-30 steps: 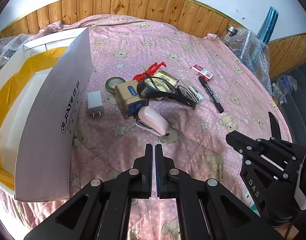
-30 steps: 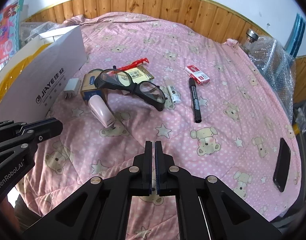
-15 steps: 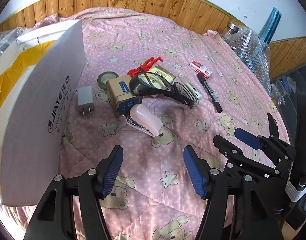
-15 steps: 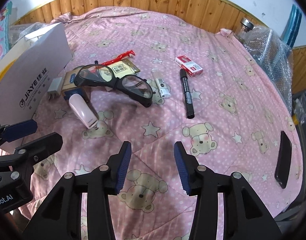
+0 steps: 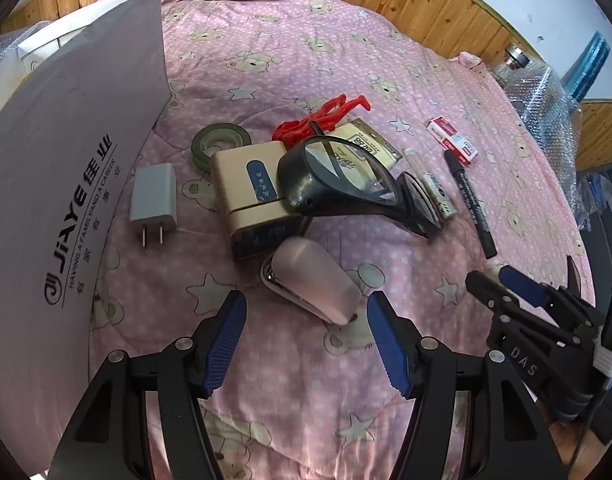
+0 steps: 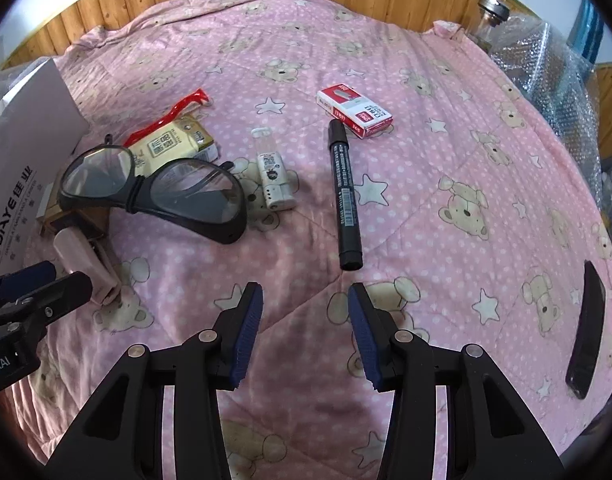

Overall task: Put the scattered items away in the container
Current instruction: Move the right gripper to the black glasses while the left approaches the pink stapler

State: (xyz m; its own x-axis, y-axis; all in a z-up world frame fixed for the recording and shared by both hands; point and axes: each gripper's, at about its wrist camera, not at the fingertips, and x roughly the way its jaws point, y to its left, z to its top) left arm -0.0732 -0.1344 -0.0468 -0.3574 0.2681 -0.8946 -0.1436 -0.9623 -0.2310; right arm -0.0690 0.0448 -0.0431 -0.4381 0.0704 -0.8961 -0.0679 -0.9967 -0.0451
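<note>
The left gripper hangs with jaws wide apart just short of the pink stapler, which lies against the gold box, near the white carton. The right gripper — jaws also apart, empty — hovers just below the marker. To grip well, I'd straddle the stapler across its narrow sides — clear of the box.

White box interior hidden; gold tin partly under goggles

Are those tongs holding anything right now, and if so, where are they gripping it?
Nothing is held. The left tongs are open just short of the pink stapler; the right tongs are open near the black marker.
</note>
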